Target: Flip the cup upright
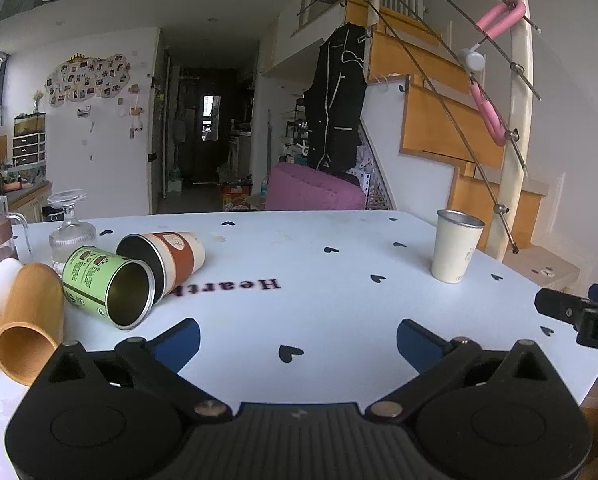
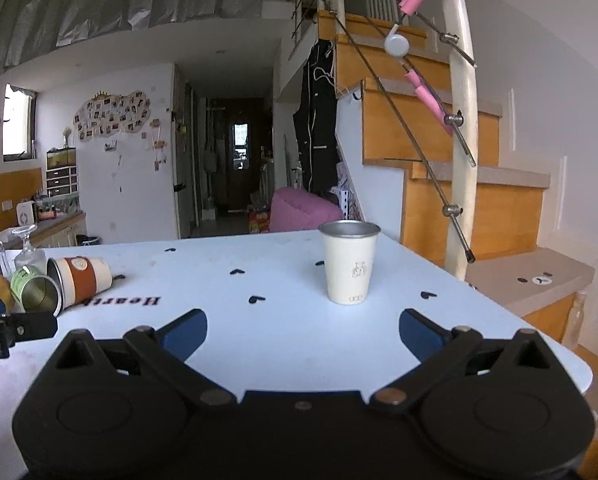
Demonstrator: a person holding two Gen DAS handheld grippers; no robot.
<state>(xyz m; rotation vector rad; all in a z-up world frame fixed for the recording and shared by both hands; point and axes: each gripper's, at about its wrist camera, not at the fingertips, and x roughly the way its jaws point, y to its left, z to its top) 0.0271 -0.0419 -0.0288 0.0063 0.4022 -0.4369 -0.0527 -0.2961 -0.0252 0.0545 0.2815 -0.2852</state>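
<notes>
a cream metal cup with a steel rim (image 2: 351,266) stands upright near the far right edge of the pale blue heart-print tabletop (image 1: 299,264), its inside hidden. by the left edge a green tin cup (image 1: 109,286), a brown-banded paper cup (image 1: 163,258) and a tan wooden cup (image 1: 29,326) lie toppled, mouths showing hollow. left gripper (image 1: 298,342) and right gripper (image 2: 303,334) hover with blue-padded fingers spread apart, holding nothing.

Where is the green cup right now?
The green metal cup lies on its side at the left of the white table, touching the brown-banded paper cup and beside the orange cup.
</notes>
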